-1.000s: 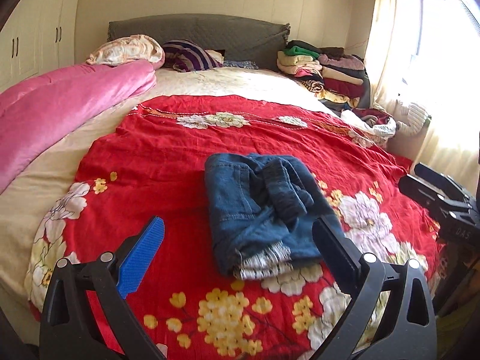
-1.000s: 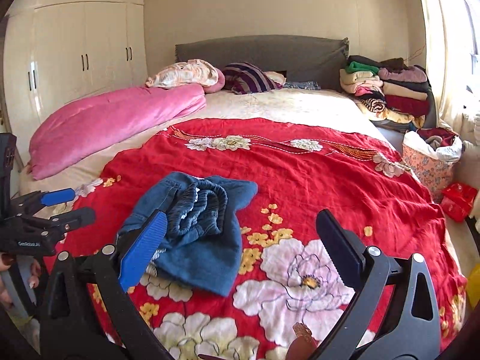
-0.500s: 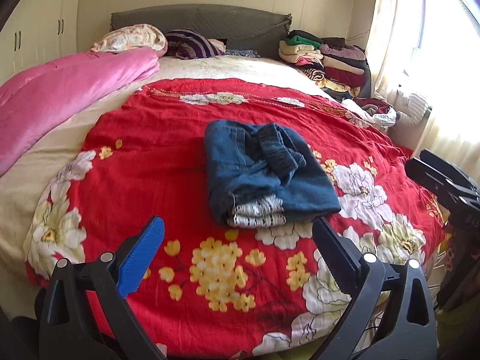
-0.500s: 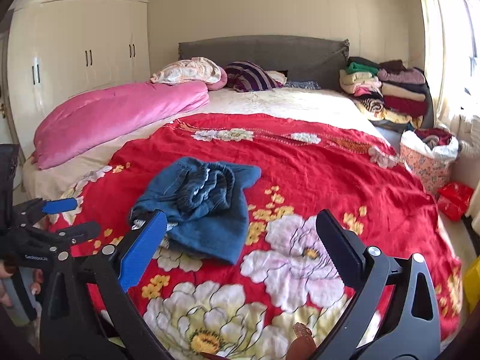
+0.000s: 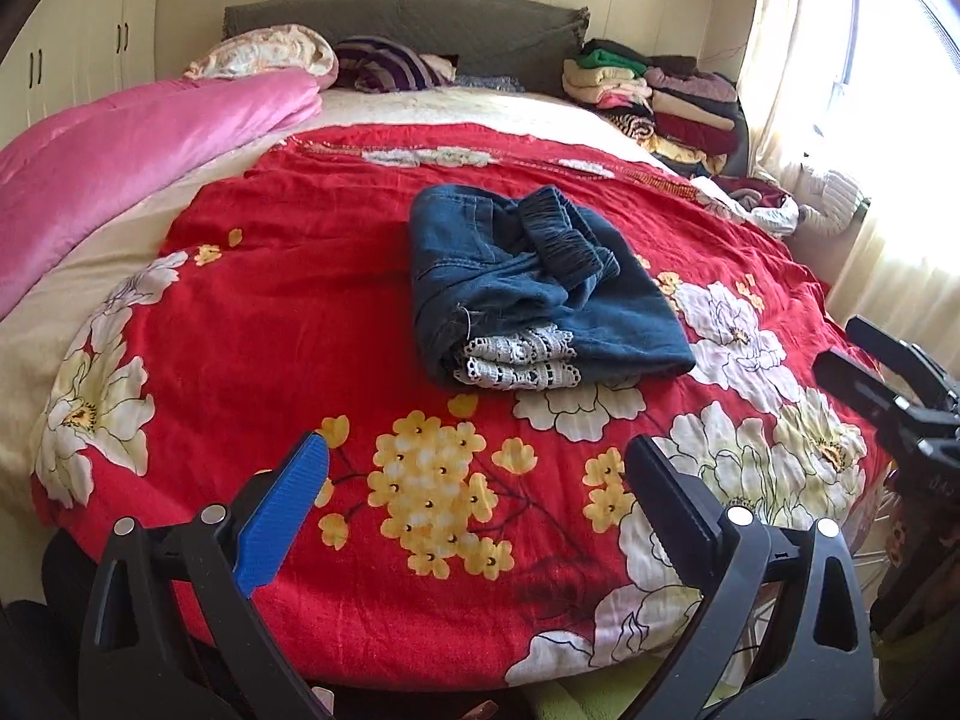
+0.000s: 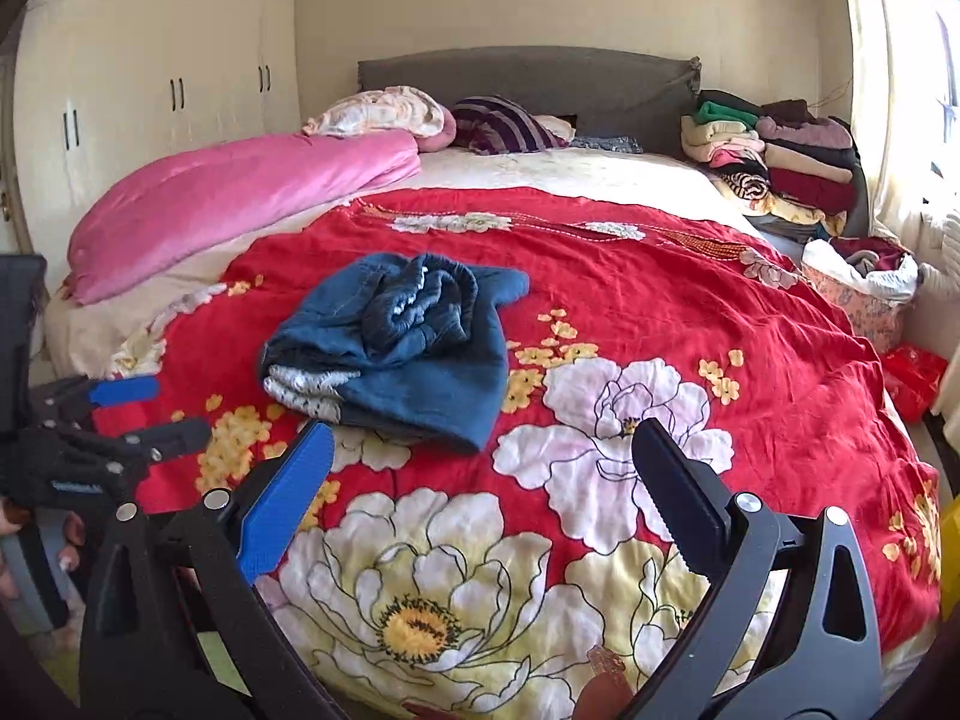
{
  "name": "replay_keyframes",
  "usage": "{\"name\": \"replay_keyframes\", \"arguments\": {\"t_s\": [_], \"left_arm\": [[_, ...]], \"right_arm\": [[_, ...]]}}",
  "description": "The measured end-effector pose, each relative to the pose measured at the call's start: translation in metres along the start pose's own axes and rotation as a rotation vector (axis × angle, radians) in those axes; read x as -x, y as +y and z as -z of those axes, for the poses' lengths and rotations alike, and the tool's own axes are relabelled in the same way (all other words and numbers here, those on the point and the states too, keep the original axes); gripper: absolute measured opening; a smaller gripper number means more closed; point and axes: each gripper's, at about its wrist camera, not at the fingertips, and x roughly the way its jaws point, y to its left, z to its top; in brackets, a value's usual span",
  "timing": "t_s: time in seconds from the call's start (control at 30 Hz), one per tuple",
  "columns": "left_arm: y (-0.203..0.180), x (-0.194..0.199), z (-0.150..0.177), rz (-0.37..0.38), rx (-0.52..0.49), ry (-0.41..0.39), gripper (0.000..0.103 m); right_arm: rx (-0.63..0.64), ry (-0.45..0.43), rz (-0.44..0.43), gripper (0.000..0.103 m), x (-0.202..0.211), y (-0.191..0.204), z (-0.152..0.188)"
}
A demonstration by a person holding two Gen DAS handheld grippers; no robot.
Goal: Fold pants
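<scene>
Lying folded on the red floral bedspread [image 5: 312, 276], the pants [image 5: 528, 288] sit well ahead of both grippers; left gripper [image 5: 474, 480] and right gripper [image 6: 480, 468] fingers spread wide, holding nothing.

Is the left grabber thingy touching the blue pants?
Apart. In the left wrist view the left gripper has open jaws over the red blanket, with a strip of blanket showing between it and the folded pants.

Home bedroom (bed [image 5: 420, 108], wardrobe [image 6: 168, 90])
</scene>
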Motion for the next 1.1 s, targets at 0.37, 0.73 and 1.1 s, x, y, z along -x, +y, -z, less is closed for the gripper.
{"name": "replay_keyframes", "arguments": {"t_s": [0.37, 0.73, 1.1], "left_arm": [[0.005, -0.016, 0.009, -0.001, 0.027, 0.047, 0.099], [0.004, -0.014, 0.007, -0.012, 0.022, 0.042, 0.099], [0.005, -0.013, 0.006, -0.010, 0.024, 0.044, 0.099]], "right_arm": [[-0.026, 0.089, -0.015, 0.094, -0.029, 0.010, 0.023], [-0.029, 0.086, -0.007, 0.094, -0.029, 0.008, 0.019], [-0.011, 0.079, 0.010, 0.094, -0.027, 0.009, 0.015]]}}
